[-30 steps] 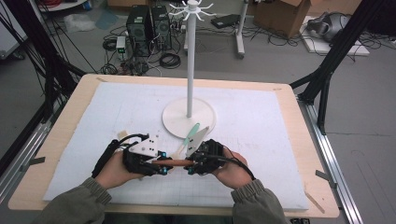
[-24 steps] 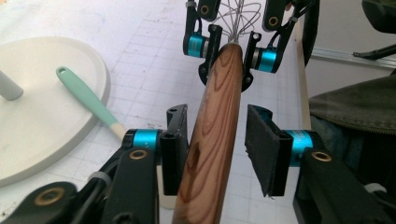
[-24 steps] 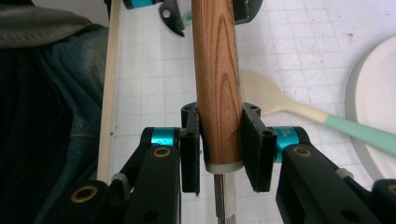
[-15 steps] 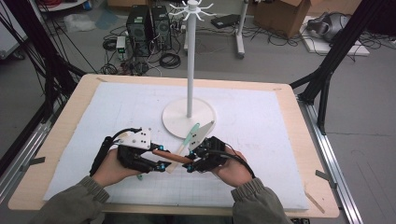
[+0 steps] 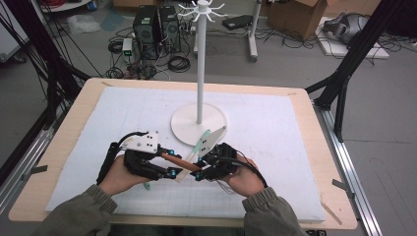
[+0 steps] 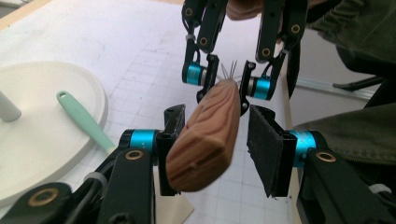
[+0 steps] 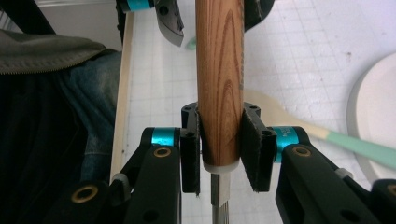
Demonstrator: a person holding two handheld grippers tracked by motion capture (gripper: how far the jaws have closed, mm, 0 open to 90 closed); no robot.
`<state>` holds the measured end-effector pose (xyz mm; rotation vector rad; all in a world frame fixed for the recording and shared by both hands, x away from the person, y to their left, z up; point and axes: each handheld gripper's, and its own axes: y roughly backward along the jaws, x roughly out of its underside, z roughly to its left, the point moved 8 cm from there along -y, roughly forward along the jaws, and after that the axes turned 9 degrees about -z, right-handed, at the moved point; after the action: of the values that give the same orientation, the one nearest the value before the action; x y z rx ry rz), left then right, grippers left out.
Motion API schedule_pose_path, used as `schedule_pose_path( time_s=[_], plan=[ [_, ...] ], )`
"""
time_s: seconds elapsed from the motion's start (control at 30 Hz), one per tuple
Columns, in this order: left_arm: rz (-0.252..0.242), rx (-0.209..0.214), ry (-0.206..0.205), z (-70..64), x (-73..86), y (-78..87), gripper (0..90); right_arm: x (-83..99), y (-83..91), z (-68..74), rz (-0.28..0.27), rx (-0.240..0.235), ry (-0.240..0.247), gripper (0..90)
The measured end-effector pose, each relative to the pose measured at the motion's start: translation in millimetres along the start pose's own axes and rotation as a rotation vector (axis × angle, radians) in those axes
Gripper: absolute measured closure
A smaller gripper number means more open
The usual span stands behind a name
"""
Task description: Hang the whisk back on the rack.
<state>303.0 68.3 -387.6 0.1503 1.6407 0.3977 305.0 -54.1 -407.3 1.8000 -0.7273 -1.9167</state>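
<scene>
White paper is covering the tabletop [image 5: 305, 147], with a tall white stand [image 5: 199, 73] at the back. Both hands are holding a whisk [image 5: 179, 161] with a wooden handle in the air near the front. The right hand-held gripper [image 7: 219, 154] is squeezing the handle by its wires. The left hand-held gripper [image 6: 217, 144] is released around the other end, one pad touching. Hanging looks not yet done. A green spatula [image 5: 202, 142] is lying beside them. No writing can be read.

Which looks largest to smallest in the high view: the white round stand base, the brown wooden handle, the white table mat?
1. White table mat
2. White round stand base
3. Brown wooden handle, held between both grippers and clearly the smallest.
</scene>
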Motion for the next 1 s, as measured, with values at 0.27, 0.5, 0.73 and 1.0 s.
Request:
schedule_pose_path(
  time_s=[0.27,0.5,0.73,1.0],
  plan=[
    [-0.072,0.010,0.024,1.2,-9.9,5.0,63.3,-7.8,-0.3,-0.2,-0.038,-0.008,-0.002,71.5],
    [-0.125,0.038,0.065,3.0,-15.3,9.8,68.8,-13.7,-2.0,-1.7,-0.064,-0.005,0.010,71.4],
    [-0.147,0.038,0.082,4.3,-17.5,13.3,70.2,-17.0,-2.7,-2.1,-0.070,0.004,0.021,70.7],
    [-0.188,0.019,0.102,6.0,-24.4,19.2,70.3,-24.8,-2.1,-1.9,-0.093,0.065,0.042,68.4]
  ],
)
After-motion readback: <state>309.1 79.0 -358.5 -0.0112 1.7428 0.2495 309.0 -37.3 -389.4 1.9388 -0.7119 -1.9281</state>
